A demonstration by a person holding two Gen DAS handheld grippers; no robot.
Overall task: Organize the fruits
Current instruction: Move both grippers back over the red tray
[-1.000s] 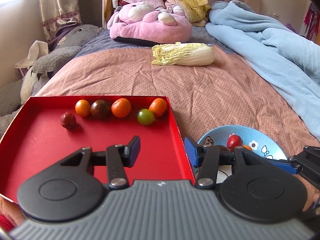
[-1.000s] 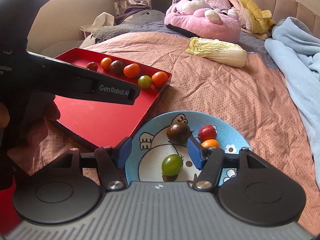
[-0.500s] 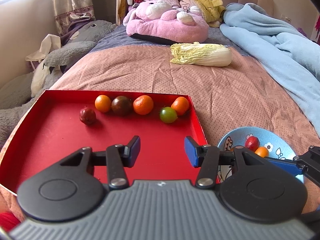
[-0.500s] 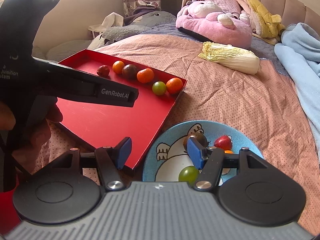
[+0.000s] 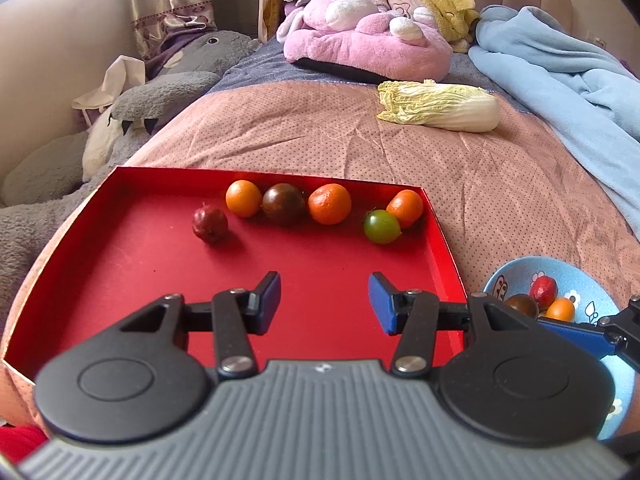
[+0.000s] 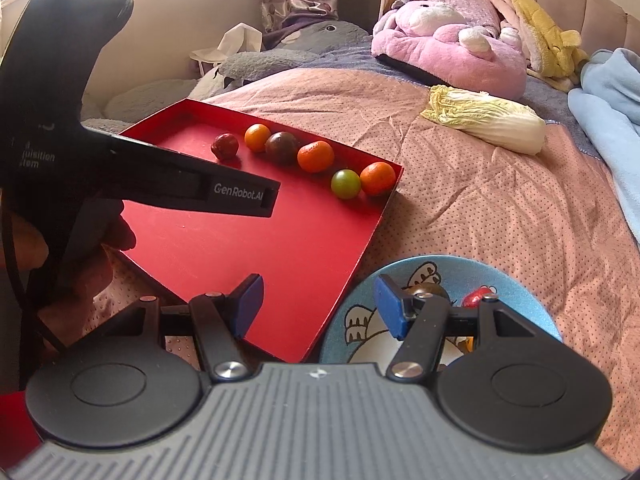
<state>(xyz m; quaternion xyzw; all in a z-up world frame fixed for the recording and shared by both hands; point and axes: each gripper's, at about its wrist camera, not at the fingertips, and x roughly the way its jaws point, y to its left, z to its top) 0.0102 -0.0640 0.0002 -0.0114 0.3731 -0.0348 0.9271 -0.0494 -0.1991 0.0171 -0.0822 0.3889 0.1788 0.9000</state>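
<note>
A red tray (image 5: 120, 280) (image 6: 248, 256) lies on the bed with several small fruits along its far edge: a dark red one (image 5: 209, 224), orange ones (image 5: 243, 198), a dark brown one (image 5: 283, 204) and a green one (image 5: 381, 226). A blue bowl (image 5: 588, 280) (image 6: 516, 296) right of the tray holds a dark fruit (image 5: 522, 306), a red one (image 5: 543, 287) and an orange one (image 5: 561, 309). My left gripper (image 5: 324, 300) is open and empty over the tray. My right gripper (image 6: 318, 306) is open and empty over the tray's right edge and the bowl.
A napa cabbage (image 5: 440, 106) lies further up the pink bedspread. A pink plush (image 5: 368, 44), a grey plush (image 5: 168, 92) and a blue blanket (image 5: 560, 76) lie beyond. The left gripper's body (image 6: 132, 172) crosses the right wrist view.
Both grippers have shifted left and pulled back. The left gripper now sits over the tray's middle. The bowl has slid toward the lower right in both views.
</note>
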